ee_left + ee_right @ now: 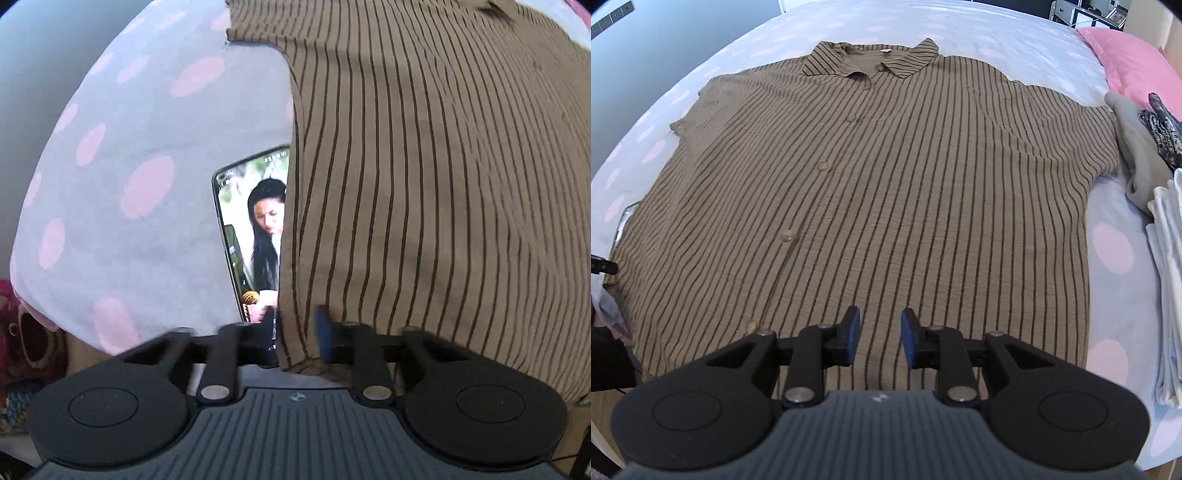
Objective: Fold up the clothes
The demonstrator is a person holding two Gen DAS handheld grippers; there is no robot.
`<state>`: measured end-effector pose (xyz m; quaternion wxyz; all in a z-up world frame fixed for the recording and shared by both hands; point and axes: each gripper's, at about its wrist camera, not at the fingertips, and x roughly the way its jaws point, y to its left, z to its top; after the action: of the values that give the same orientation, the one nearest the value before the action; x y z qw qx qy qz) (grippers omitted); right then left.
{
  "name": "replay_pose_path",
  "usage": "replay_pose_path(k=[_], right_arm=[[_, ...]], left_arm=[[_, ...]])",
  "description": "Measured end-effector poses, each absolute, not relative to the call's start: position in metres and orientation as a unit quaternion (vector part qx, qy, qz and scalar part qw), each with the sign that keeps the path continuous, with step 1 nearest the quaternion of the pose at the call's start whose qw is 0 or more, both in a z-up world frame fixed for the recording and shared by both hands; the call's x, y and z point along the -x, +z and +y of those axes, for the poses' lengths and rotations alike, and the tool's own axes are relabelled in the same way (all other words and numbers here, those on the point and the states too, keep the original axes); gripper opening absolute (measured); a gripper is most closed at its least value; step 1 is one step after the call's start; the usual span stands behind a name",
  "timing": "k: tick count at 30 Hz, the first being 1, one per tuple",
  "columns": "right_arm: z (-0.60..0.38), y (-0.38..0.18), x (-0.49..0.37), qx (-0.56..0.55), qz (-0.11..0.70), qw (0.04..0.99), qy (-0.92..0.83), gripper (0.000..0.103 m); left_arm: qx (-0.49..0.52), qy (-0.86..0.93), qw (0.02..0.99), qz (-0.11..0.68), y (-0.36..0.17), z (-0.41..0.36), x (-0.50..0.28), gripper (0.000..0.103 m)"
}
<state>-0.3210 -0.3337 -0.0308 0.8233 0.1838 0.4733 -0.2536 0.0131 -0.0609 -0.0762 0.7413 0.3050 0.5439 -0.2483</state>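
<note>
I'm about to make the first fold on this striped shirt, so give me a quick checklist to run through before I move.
1. Left gripper pinching the striped shirt's edge: ok, jaws closed on fabric.
2. Right gripper gripping the hem: not ok, jaws open above the cloth.
3. Shirt spread flat, collar far: ok.
4. Phone clear of the shirt: not ok, partly under its edge.
5. Folded pile clear: ok.

Brown shirt (886, 192) with thin dark stripes lies spread flat, front up and buttoned, on the bed (1108, 243); collar at the far side.
</note>
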Motion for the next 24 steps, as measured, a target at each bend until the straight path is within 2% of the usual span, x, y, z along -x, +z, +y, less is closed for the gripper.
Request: replay_pose_path(k=[2, 11, 13, 15, 20, 24], right_arm=[[-0.335, -0.031, 0.322, -0.187, 0.473, 0.821, -0.259, 0.027], [-0.34, -0.023, 0.318, -0.197, 0.473, 0.815, -0.27, 0.027], [-0.345, -0.019, 0.313, -0.203, 0.474, 0.814, -0.268, 0.034], [-0.352, -0.016, 0.307, -0.202, 0.473, 0.815, -0.269, 0.034], [-0.376, -0.01, 0.29, -0.215, 0.468, 0.81, -0.281, 0.036], [-0.391, -0.004, 0.273, -0.22, 0.469, 0.806, -0.287, 0.037]], left_arm=[[-0.312, -0.249, 0.738, 0.544, -0.075, -0.059, -0.013, 0.001], [-0.313, -0.225, 0.72, 0.577, -0.072, -0.043, -0.022, 0.0], [-0.301, -0.223, 0.721, 0.584, -0.065, -0.042, -0.027, 0.006], [-0.283, -0.229, 0.73, 0.578, -0.051, -0.042, -0.035, 0.027], [-0.21, -0.242, 0.764, 0.56, -0.015, -0.046, -0.076, 0.041], [-0.153, -0.24, 0.786, 0.549, 0.002, -0.06, -0.117, 0.041]])
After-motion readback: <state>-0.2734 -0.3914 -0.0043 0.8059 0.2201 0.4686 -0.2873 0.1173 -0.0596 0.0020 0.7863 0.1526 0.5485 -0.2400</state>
